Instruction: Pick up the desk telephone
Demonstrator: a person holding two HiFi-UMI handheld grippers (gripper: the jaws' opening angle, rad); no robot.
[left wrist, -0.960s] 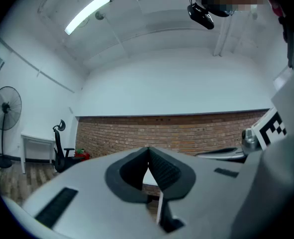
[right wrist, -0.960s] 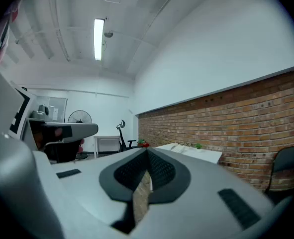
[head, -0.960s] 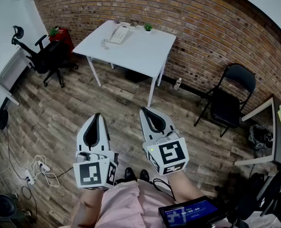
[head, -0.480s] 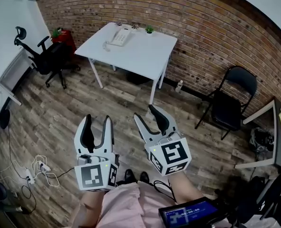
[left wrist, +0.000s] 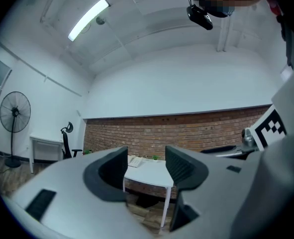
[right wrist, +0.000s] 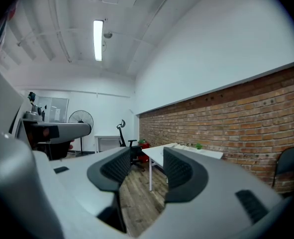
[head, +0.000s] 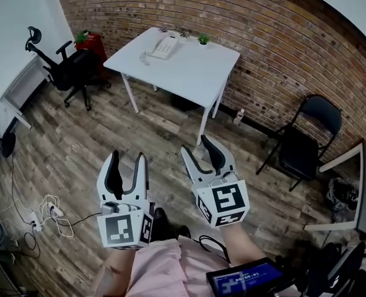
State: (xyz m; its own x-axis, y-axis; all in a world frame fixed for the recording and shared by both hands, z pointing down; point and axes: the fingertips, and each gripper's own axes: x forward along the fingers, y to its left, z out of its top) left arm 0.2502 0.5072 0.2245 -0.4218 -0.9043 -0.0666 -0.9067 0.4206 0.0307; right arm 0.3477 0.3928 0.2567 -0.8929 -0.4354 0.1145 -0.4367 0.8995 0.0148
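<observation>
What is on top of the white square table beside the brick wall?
A cream desk telephone and a small green potted plant, both at the far edge of the white table. Whatever lies under the telephone is covered.

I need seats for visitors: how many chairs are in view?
2: a black wheeled office chair left of the white square table, and a black folding chair against the brick wall, right of it. The dark bottom-right corner may hide another.
</observation>
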